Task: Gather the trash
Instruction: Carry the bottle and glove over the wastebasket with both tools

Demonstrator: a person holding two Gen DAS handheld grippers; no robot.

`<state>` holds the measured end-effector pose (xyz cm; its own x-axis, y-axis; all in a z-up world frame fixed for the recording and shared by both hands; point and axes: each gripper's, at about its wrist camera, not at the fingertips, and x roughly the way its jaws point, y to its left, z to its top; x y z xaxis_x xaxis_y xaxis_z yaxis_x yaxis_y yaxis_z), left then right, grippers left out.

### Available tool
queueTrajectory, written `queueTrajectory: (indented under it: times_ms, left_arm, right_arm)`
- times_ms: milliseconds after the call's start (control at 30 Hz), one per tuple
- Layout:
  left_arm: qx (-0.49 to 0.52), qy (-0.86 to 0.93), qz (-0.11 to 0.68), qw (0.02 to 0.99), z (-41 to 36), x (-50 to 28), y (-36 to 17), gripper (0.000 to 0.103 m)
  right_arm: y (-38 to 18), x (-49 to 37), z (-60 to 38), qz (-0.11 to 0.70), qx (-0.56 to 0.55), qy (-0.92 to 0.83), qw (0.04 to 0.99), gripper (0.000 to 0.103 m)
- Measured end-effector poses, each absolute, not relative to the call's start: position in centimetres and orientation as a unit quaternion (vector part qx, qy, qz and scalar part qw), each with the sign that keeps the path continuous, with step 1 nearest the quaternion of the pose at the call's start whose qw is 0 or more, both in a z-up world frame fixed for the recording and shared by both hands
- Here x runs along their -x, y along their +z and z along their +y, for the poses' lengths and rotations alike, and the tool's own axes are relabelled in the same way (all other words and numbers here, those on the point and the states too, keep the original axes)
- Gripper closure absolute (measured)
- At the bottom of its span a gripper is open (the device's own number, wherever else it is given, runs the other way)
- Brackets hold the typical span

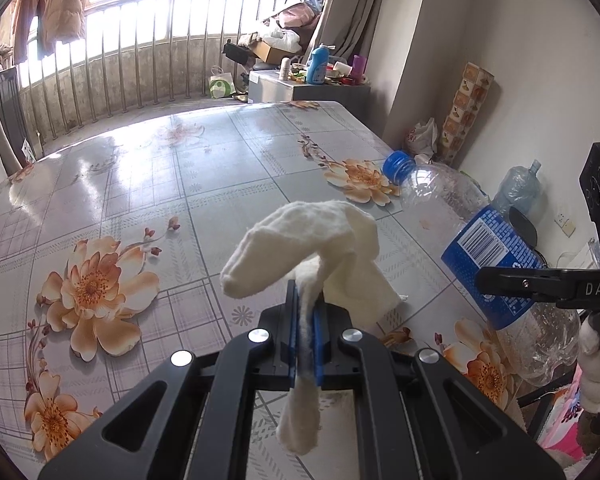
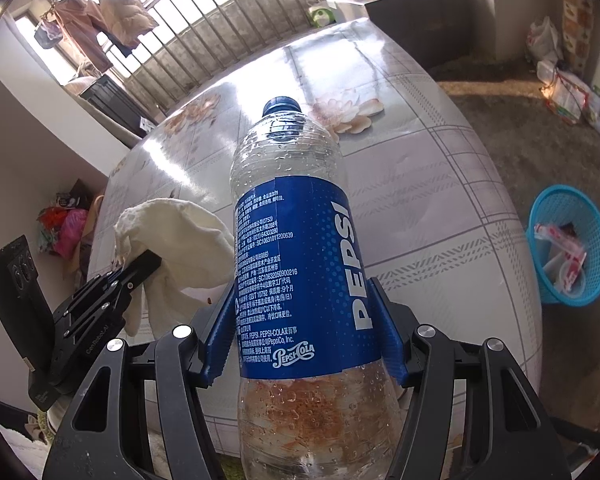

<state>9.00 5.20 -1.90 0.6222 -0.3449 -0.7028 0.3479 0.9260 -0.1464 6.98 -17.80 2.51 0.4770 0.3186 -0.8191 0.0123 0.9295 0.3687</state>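
My left gripper (image 1: pixel 306 320) is shut on a crumpled white tissue (image 1: pixel 300 248) and holds it above the floral table (image 1: pixel 140 184). The tissue also shows in the right wrist view (image 2: pixel 172 232), pinched by the left gripper (image 2: pixel 148 264). My right gripper (image 2: pixel 304 320) is shut on an empty clear Pepsi bottle (image 2: pixel 296 264) with a blue label and blue cap, held above the table (image 2: pixel 440 208). The bottle also shows in the left wrist view (image 1: pixel 480 236), at the right, gripped by the right gripper (image 1: pixel 500 280).
A blue mesh waste basket (image 2: pixel 568 248) with wrappers inside stands on the floor right of the table. A cluttered cabinet (image 1: pixel 312 84) stands beyond the far table edge. Bags and a large water jug (image 1: pixel 516 188) sit by the right wall.
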Motion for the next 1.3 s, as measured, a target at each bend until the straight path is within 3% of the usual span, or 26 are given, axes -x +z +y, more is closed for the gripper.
queueTrajectory:
  times_ms: [633, 1300]
  left_arm:
    - [-0.016, -0.19, 0.34, 0.921, 6.7, -7.1, 1.8, 0.097]
    - [-0.065, -0.225, 0.307, 0.922, 2.5, -6.5, 6.9, 0.097]
  right_arm:
    - [4.4, -5.0, -18.6, 0.458, -0.187, 0.086, 0.865, 0.045]
    - [4.9, -1.5, -23.4, 0.39, -0.265, 0.06, 0.88, 0.045]
